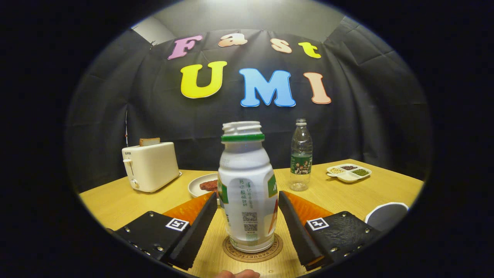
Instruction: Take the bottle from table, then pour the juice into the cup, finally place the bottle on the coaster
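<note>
A fingertip (237, 273) shows nearest, just below my gripper (248, 220). My jaws stand open on either side of the bottle (247, 193), each with a slim gap, neither pressing. It stands upright and uncapped on the coaster (270, 253), so I judge the placing done; best to back straight off without clipping it. Counted: one cup (387, 216), one toaster (150, 166), one plate (198, 185), one water bottle (301, 154), one tray (349, 172).

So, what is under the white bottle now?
A round coaster lies under the white bottle, its rim showing around the base. The coaster's middle is covered by the bottle. The gripper is open, one finger on each side of the bottle with a small gap.
</note>
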Action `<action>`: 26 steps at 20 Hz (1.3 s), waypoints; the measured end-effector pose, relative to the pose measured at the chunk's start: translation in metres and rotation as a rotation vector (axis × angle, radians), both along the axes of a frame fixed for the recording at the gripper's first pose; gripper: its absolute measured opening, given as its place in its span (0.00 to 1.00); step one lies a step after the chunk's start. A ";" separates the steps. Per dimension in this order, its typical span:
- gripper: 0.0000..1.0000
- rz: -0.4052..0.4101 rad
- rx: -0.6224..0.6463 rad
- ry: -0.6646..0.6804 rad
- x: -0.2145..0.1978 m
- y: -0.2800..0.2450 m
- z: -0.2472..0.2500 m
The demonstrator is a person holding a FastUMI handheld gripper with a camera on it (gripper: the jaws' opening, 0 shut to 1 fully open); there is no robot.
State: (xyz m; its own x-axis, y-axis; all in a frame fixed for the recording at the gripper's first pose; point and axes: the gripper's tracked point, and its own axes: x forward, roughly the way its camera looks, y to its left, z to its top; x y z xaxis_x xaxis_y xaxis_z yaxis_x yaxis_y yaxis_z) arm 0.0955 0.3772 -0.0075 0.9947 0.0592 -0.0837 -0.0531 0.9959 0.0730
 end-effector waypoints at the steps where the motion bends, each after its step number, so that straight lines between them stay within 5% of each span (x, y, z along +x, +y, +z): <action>1: 0.95 0.010 0.003 -0.028 -0.002 0.002 0.010; 14: 0.95 -0.042 0.004 -0.369 -0.066 -0.029 0.211; 20: 0.95 -0.072 -0.047 -0.387 -0.086 -0.082 0.215; 26: 0.95 -0.159 -0.263 -0.421 -0.097 -0.189 0.179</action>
State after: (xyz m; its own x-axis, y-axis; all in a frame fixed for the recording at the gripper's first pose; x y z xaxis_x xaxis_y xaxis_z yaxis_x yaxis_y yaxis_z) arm -0.0012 0.1885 0.1717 0.9404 -0.0642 0.3339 0.1292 0.9759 -0.1761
